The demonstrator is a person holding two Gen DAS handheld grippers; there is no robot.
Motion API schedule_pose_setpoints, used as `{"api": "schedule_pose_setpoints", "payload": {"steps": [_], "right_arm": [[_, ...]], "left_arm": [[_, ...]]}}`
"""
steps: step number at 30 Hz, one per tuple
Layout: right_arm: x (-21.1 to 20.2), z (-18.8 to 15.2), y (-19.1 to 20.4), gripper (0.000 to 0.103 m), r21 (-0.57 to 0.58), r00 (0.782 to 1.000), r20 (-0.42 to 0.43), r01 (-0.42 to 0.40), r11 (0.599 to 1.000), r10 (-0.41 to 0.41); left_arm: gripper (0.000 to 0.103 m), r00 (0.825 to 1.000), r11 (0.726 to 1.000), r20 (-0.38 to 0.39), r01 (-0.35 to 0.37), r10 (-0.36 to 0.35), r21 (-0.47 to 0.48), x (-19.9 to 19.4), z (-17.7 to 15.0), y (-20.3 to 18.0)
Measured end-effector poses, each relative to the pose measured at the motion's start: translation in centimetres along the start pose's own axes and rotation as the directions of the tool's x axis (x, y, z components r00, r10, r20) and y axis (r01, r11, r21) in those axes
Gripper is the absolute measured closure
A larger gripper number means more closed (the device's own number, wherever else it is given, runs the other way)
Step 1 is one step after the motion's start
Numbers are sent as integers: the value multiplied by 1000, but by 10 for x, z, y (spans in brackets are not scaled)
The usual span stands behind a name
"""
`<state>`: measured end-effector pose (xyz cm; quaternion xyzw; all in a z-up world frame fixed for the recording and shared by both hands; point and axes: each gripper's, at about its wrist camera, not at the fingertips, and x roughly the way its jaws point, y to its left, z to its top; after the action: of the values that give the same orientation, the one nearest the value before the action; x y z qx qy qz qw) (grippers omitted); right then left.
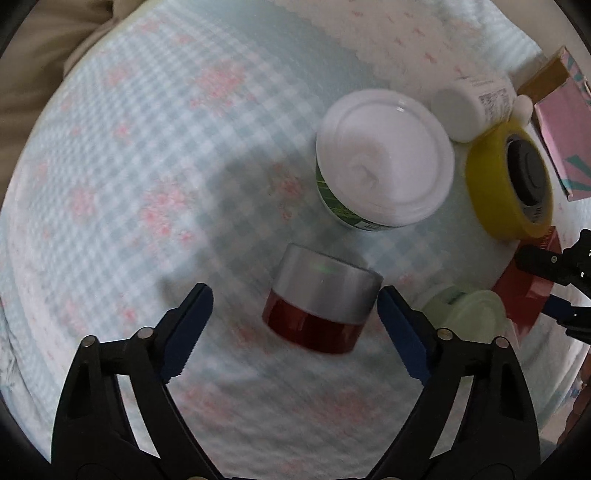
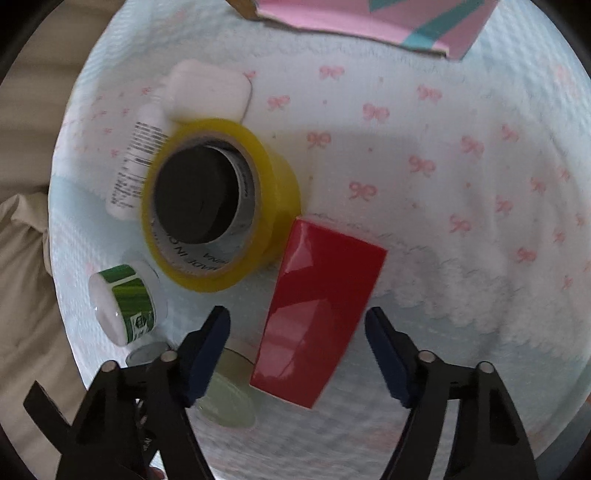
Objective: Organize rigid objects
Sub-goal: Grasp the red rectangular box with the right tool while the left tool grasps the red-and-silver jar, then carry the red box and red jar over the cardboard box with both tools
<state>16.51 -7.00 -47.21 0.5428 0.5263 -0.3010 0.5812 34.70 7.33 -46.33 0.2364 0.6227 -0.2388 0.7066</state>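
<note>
In the left wrist view my left gripper [image 1: 295, 295] is open around a red jar with a silver lid [image 1: 319, 301], which lies on its side on the bedspread between the fingers. My right gripper [image 2: 297, 321] is open over the near end of a red box [image 2: 317, 310]; it also shows at the right edge of the left wrist view [image 1: 554, 280]. A white-lidded green tub [image 1: 384, 162], a yellow tape roll [image 2: 218, 210] and a white bottle [image 1: 476, 103] lie beyond.
A pale green round lid [image 2: 229, 395] lies by the right gripper's left finger. A white case [image 2: 210, 92] and a pink and teal box [image 2: 373, 18] lie at the far side. The checked bedspread [image 1: 147, 166] stretches left, with a beige fabric edge beyond.
</note>
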Motion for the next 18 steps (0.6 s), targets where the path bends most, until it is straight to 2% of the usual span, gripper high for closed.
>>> {"api": "schedule_pose_setpoints", "payload": {"steps": [2, 4, 6, 8, 12, 18], "right_arm": [[2, 0, 0, 39, 19, 1000, -9, 2, 1000, -1], [6, 1, -1, 43, 35, 1000, -27, 4, 999, -3], [9, 1, -7, 54, 73, 999, -53, 5, 997, -1], [9, 0, -13, 56, 110, 998, -60, -6, 994, 13], [2, -2, -19, 58, 112, 997, -64, -24, 993, 31], [-11, -4, -29, 60, 115, 996, -64, -52, 992, 59]], "left_arm": [[23, 1000, 1000, -10, 17, -16, 9, 7, 1, -2], [40, 999, 999, -20, 33, -32, 22, 13, 1, -6], [47, 999, 998, -26, 43, -42, 39, 19, 2, -13], [47, 1000, 998, -21, 21, -20, 51, 21, 1, -20], [47, 999, 999, -14, 34, -33, 26, 23, 0, -21], [50, 999, 999, 21, 40, -40, -4, -2, -12, -2]]}}
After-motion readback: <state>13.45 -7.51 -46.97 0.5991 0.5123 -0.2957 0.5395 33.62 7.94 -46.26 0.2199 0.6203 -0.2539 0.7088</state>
